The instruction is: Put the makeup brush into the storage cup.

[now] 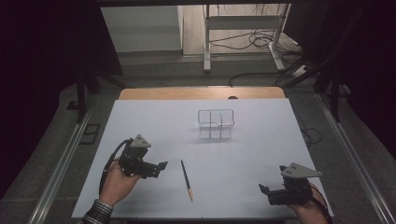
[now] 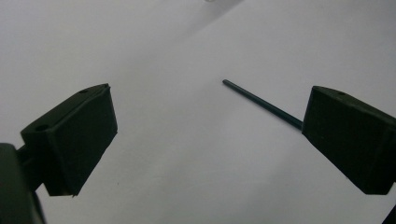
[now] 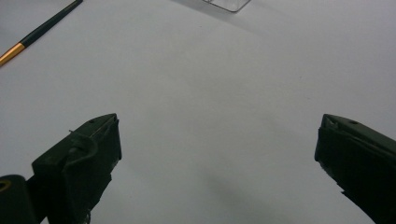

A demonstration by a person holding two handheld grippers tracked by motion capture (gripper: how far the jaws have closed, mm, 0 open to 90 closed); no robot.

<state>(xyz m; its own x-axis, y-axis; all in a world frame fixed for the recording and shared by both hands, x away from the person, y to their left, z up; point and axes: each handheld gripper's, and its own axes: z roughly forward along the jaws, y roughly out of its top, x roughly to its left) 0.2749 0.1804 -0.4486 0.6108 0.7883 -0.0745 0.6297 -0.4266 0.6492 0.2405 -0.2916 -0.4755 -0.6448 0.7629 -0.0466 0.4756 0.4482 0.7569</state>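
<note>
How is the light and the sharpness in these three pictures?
High view: dim, dark at both sides, organizer casts a soft shadow on the table. Left gripper view: jaws soft, pen fairly sharp. Right gripper view: jaws blurred, pen clearer, even light without glare.

White table (image 1: 140,126): clear divided box (image 1: 215,124), dark pencil-like stick (image 1: 187,179), apart.

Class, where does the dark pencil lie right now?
In the high view, the pencil lies flat on the white table, just right of the left tongs, nearer the person than the clear organizer.
</note>
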